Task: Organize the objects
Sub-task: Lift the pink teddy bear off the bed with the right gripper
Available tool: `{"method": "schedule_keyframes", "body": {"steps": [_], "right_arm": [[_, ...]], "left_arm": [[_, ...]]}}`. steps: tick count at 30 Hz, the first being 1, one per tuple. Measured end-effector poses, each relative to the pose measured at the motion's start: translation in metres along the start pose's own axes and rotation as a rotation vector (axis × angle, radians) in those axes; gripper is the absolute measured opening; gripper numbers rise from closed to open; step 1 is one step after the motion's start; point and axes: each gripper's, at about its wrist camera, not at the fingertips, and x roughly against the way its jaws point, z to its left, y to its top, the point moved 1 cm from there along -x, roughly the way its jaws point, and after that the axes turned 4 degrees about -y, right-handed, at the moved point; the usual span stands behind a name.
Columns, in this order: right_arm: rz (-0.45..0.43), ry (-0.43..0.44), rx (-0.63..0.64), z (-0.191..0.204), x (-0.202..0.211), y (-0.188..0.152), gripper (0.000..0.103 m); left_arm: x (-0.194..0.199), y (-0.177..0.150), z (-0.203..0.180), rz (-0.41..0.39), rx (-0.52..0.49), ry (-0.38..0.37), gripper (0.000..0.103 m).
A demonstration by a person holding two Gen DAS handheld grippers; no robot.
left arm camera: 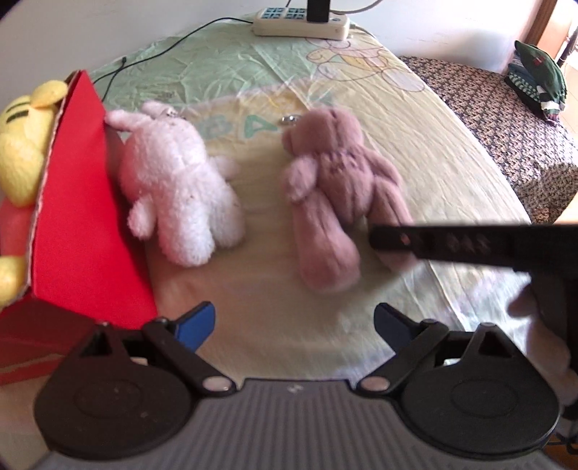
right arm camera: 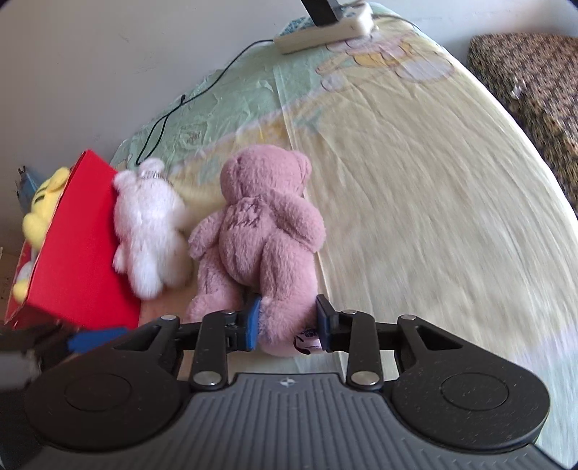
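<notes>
A dusty-pink plush bear lies face down on a pale yellow and green sheet whose cloth is finely creased and printed with faded cartoon outlines. The bear's pile is short and matted, its limbs soft rounded tubes, with dark stitched lettering across its back and a small printed tag at one foot. The right gripper has its blue-padded fingers closed around one leg of this bear, the fur bulging between them. Just beside the bear, on its left, lies a white plush bunny with fluffier, curlier pile (a small metal chain shows by its head); it touches the flat side of a red cardboard box. A yellow plush toy sits inside that box, its head over the rim. The left gripper hangs over bare sheet near the toys, its blue-tipped fingers spread wide and holding nothing. At the far edge rests a cream plastic power strip with a thin black cable trailing across the cloth.
</notes>
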Motion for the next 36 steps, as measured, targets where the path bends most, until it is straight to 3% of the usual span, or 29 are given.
{"method": "schedule_keyframes", "body": {"steps": [9, 13, 18, 29, 36], "right_arm": [[0.029, 0.029, -0.054, -0.019, 0.021, -0.017, 0.038], [-0.028, 0.075, -0.134, -0.030, 0.029, -0.003, 0.039], [-0.042, 0.098, -0.197, -0.036, 0.015, 0.015, 0.041], [-0.028, 0.142, -0.253, -0.036, -0.010, 0.018, 0.047], [-0.032, 0.155, -0.225, -0.033, -0.009, 0.017, 0.047]], "left_arm": [[-0.003, 0.004, -0.005, -0.006, -0.012, -0.047, 0.095], [-0.006, 0.016, -0.008, -0.022, -0.012, -0.053, 0.095], [-0.018, 0.029, -0.018, -0.022, -0.027, -0.074, 0.094], [-0.038, 0.033, -0.018, 0.016, -0.008, -0.093, 0.098], [-0.039, 0.034, -0.019, 0.014, -0.001, -0.103, 0.098]]}}
